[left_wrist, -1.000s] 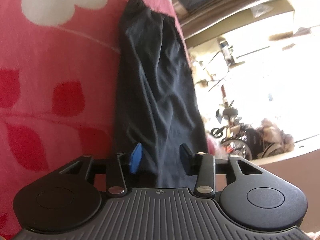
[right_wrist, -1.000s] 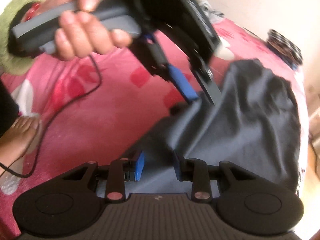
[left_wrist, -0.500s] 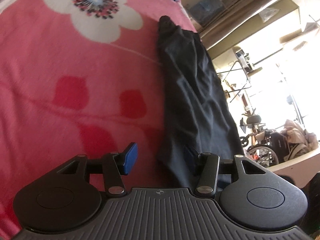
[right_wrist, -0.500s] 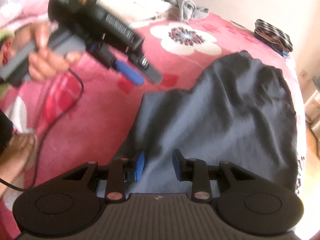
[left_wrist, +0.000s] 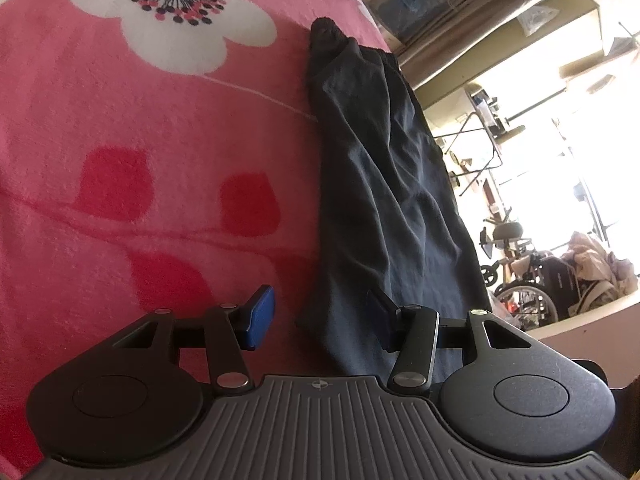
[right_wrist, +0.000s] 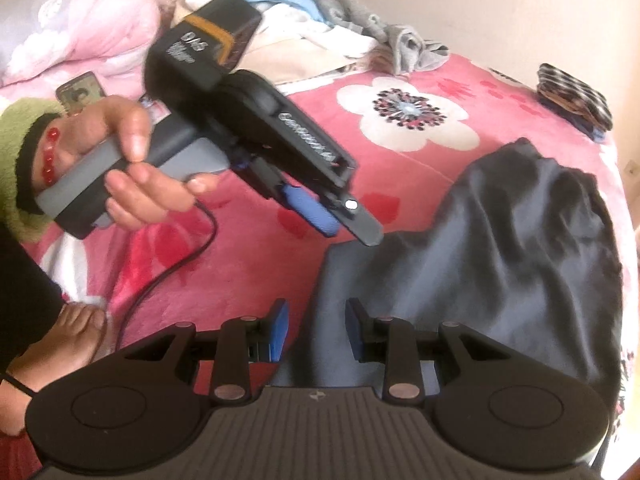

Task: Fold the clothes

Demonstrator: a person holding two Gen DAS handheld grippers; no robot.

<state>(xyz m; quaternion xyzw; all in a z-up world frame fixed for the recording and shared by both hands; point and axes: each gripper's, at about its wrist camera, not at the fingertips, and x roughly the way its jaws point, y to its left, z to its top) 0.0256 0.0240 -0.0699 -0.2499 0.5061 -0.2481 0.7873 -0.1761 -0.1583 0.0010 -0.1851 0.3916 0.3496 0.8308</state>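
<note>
A dark navy garment (left_wrist: 384, 200) lies lengthwise on a pink flowered blanket (left_wrist: 120, 160), near the bed's right edge. My left gripper (left_wrist: 318, 318) is open and empty, over the garment's near left corner. In the right wrist view the garment (right_wrist: 500, 260) spreads to the right. My right gripper (right_wrist: 316, 330) is open, with the garment's near edge between its jaws. The left gripper also shows there (right_wrist: 348, 228), held in a hand above the garment's left corner.
A pile of loose clothes (right_wrist: 340, 36) and a pink pillow (right_wrist: 80, 28) lie at the far end of the bed. A folded patterned item (right_wrist: 572, 92) sits at the far right corner. A cable (right_wrist: 172, 272) trails over the blanket. A bare foot (right_wrist: 60, 344) rests at left.
My left gripper opened, let go of the garment and drew back to the left. The garment's lifted corner dropped flat. My right gripper opened a little wider.
</note>
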